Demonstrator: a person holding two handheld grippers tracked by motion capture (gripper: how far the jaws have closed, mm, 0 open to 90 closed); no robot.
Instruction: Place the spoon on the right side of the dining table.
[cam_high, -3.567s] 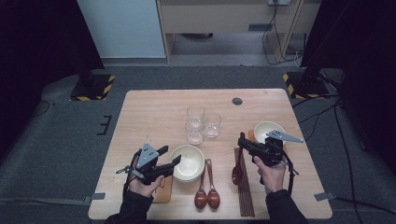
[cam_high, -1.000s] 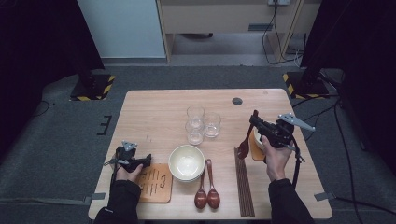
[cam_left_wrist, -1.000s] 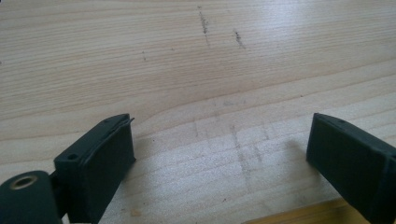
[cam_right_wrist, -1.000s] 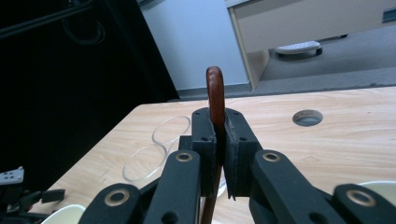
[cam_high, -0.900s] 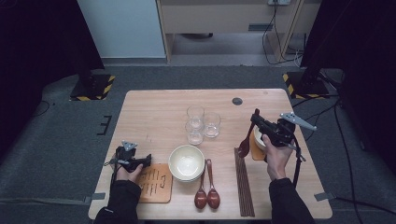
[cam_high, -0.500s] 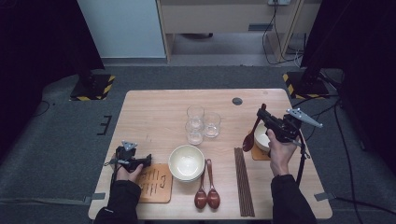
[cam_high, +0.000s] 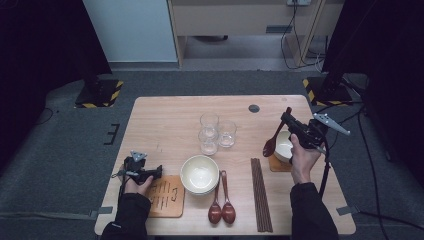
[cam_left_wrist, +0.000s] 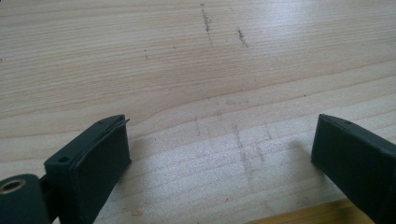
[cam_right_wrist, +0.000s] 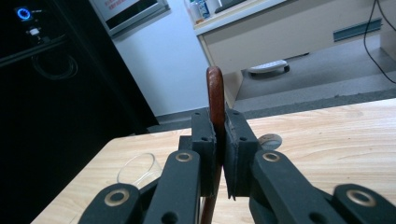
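Observation:
My right gripper (cam_high: 288, 119) is shut on the handle of a dark red wooden spoon (cam_high: 272, 142), held in the air at the table's right side. The spoon's bowl hangs down beside a cream bowl (cam_high: 283, 146) on a wooden coaster (cam_high: 276, 165). In the right gripper view the spoon handle (cam_right_wrist: 215, 100) stands upright between the closed pads (cam_right_wrist: 238, 140). My left gripper (cam_high: 156, 172) rests low at the table's front left, next to a wooden coaster (cam_high: 165, 196). In the left gripper view its jaws stand wide apart over bare wood (cam_left_wrist: 205, 74), with nothing between them.
A second cream bowl (cam_high: 199, 173) sits at front centre, with two more red spoons (cam_high: 222, 207) and several dark chopsticks (cam_high: 260, 192) to its right. Three clear glasses (cam_high: 215, 131) stand mid-table. A small dark disc (cam_high: 254, 108) lies near the far edge.
My right gripper has carried the spoon to the right and a little further back, so its bowl now hangs by the right cream bowl. The left gripper has stayed put.

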